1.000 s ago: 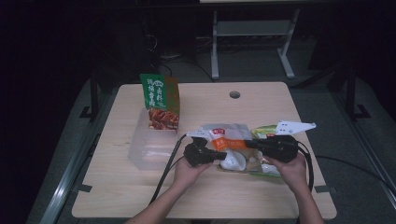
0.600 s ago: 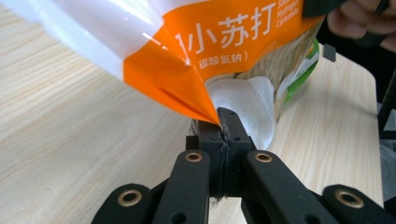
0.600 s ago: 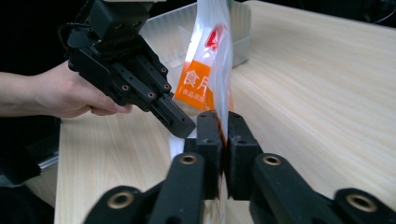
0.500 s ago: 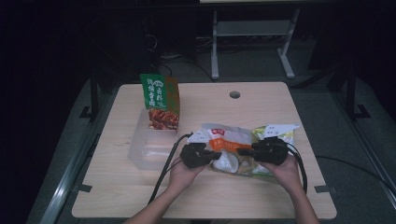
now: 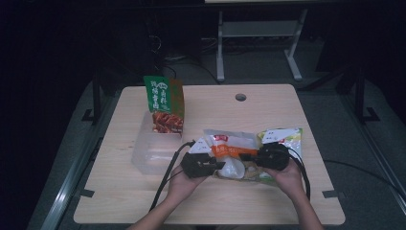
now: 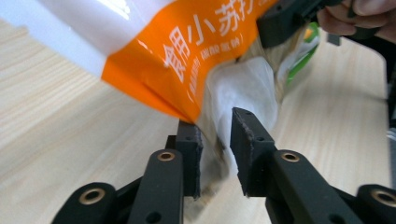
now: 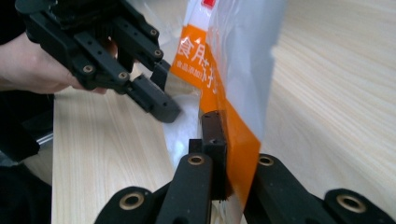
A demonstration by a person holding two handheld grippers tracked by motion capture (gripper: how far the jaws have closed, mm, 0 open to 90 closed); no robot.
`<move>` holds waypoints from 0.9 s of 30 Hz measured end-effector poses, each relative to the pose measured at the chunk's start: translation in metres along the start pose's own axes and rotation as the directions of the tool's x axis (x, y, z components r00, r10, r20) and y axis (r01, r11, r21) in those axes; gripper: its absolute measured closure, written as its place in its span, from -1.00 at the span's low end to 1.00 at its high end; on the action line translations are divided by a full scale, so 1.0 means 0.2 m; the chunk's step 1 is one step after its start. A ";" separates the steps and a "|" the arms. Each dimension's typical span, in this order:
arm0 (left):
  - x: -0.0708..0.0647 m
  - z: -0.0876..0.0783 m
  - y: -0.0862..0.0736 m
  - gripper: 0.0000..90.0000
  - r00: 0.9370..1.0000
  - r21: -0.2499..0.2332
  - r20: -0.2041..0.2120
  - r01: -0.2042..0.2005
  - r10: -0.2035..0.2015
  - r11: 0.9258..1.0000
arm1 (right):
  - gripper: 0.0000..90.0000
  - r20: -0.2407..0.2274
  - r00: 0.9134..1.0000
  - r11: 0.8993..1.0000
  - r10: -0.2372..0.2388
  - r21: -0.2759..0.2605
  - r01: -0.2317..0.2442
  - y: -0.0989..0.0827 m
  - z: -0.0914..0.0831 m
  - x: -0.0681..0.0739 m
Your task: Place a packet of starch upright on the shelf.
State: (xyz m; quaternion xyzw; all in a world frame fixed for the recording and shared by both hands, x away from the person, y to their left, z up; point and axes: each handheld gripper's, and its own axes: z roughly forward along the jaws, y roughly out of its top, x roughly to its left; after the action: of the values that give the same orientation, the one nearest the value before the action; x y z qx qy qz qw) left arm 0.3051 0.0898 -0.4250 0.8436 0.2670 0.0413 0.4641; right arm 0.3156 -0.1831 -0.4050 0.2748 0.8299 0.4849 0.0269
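Since the earlier frame, both hands had been drawn leftward, the one orange-and-white bag [image 5: 230, 149] lying crosswise on the table [image 5: 268, 108], clenched by the right hand-held gripper [image 7: 219, 140], the left hand-held gripper [image 6: 215, 140] just loosened around its corner.

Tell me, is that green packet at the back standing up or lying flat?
Upright: the green packet stands on end in the clear tub.

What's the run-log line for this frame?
right claw: shut on orange-and-white bag | left claw: just been opening, bag's white end between jaws | clear tub: on table, untouched
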 end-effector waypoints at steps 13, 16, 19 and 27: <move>-0.04 -0.10 -0.09 0.21 1.000 0.021 -0.002 -0.030 0.030 0.999 | 1.00 0.046 0.999 0.997 0.017 -0.069 -0.013 0.03 -0.05 0.02; -0.06 -0.11 -0.12 0.18 0.998 0.048 0.002 -0.060 0.060 0.997 | 1.00 0.064 0.998 0.997 0.015 -0.076 -0.010 0.04 -0.06 0.02; -0.07 -0.11 -0.16 0.20 0.997 0.077 0.043 -0.067 0.064 0.995 | 1.00 0.067 0.998 0.997 0.004 -0.073 0.001 0.06 -0.06 0.02; -0.09 -0.17 -0.22 0.02 0.993 0.075 0.064 -0.108 0.103 0.991 | 1.00 0.070 0.997 0.997 0.025 -0.075 -0.020 0.13 -0.03 0.01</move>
State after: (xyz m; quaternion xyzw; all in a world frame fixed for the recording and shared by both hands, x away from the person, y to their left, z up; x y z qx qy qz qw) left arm 0.2618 0.1255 -0.4387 0.8748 0.2094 0.0300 0.4358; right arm 0.3225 -0.1768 -0.3808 0.3001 0.8066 0.5056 0.0610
